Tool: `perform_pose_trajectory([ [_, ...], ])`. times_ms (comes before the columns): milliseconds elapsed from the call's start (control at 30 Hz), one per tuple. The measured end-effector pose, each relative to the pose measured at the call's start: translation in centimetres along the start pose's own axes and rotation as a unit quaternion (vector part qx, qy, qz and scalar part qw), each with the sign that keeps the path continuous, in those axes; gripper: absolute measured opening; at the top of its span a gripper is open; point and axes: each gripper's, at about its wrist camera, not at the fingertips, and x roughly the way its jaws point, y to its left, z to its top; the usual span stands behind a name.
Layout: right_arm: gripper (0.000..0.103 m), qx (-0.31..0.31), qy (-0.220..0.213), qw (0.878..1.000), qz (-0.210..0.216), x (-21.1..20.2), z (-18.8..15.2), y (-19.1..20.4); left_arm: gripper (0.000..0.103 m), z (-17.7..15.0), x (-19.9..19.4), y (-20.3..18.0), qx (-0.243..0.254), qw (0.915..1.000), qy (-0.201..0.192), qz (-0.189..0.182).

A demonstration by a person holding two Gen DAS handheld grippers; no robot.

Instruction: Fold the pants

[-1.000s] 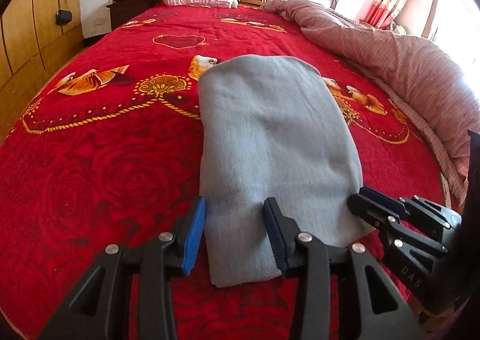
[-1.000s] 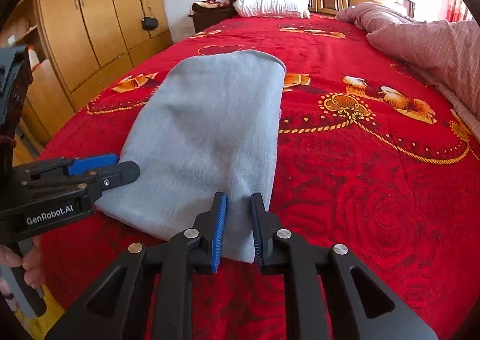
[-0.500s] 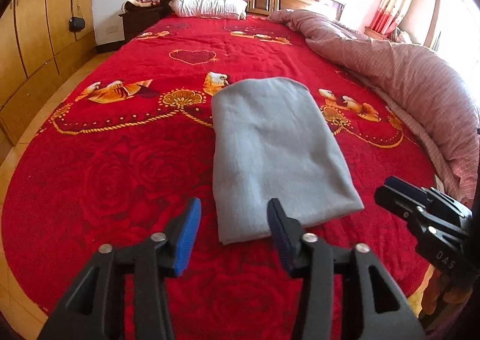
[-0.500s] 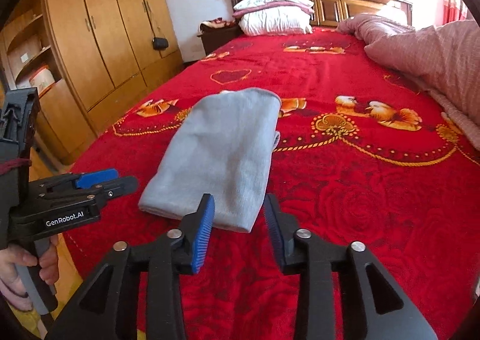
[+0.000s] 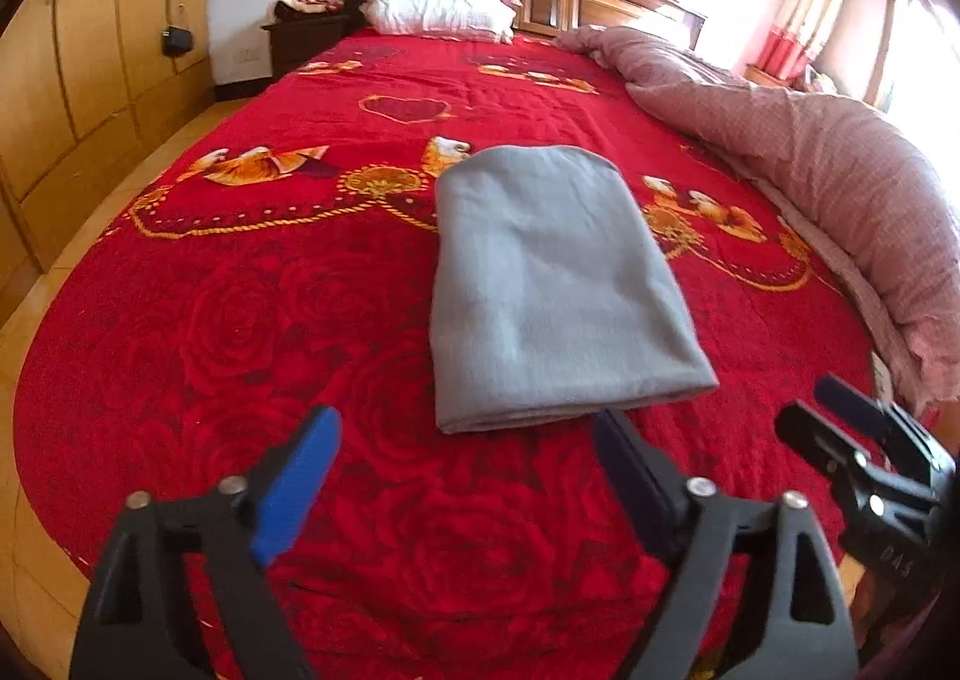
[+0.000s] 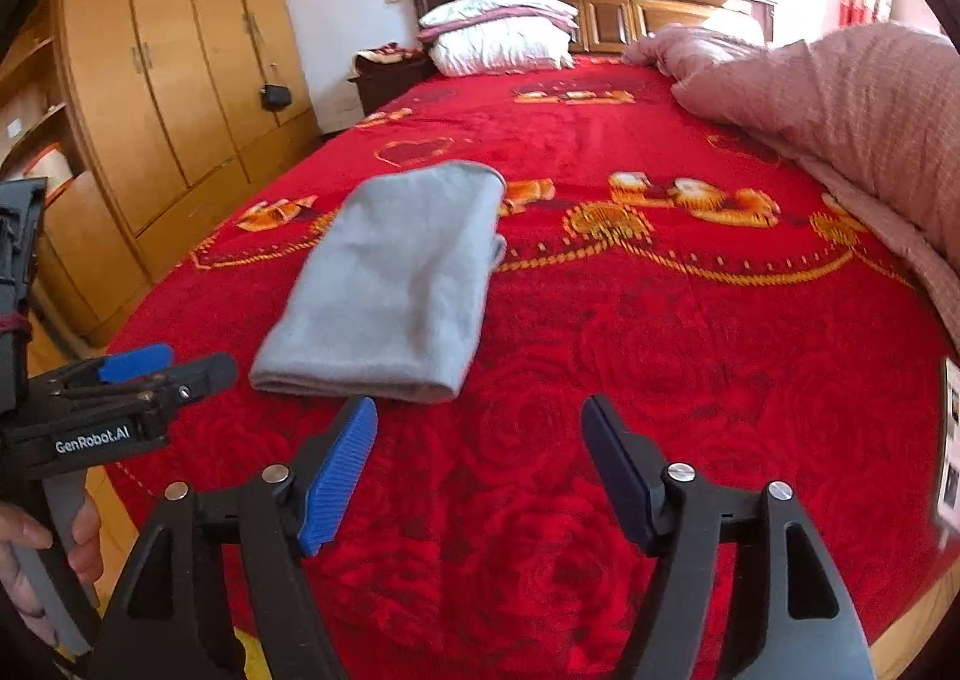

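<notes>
Pants (image 5: 552,284) lie folded — both grippers' jaws wide apart.

Grey pants (image 5: 552,284) folded into a compact, roughly rectangular bundle, several layers thick. Lies flat on the bed (image 5: 240,320), long axis running foot to headboard. Near end shows stacked folded edges, slightly wider; far end rounded and smooth. Top surface mostly smooth, faint creases. Sits around the bed's middle, closer to the foot edge than the headboard, well clear of both side edges. Nothing touching it.
</notes>
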Motion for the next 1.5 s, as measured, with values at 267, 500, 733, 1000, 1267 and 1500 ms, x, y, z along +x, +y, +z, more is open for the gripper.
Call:
perform_pose_trajectory([
  [267,0.076,0.006,0.045,0.999,-0.019,3.8,-2.1,-0.6,0.095,-1.8,4.4,-0.7,0.025,0.9975,0.043,0.049],
  [500,0.081,0.004,0.046,0.998,-0.045,6.0,-2.9,-0.8,0.099,-2.7,6.4,-0.9,0.034,0.9962,0.057,0.057],
  [733,0.088,-0.010,0.037,0.998,-0.059,6.6,-3.3,-0.1,0.103,-2.5,6.9,-0.6,0.023,0.9966,0.060,0.052],
  [1000,0.090,-0.008,0.034,0.998,-0.058,6.6,-3.3,0.0,0.103,-2.4,7.0,-0.7,0.023,0.9966,0.060,0.051],
  [1267,0.090,-0.008,0.033,0.998,-0.056,6.6,-3.4,0.0,0.103,-2.4,7.0,-0.7,0.023,0.9966,0.059,0.052],
  [1500,0.091,-0.010,0.032,0.998,-0.056,6.6,-3.5,0.1,0.103,-2.4,7.1,-0.7,0.023,0.9966,0.059,0.052],
])
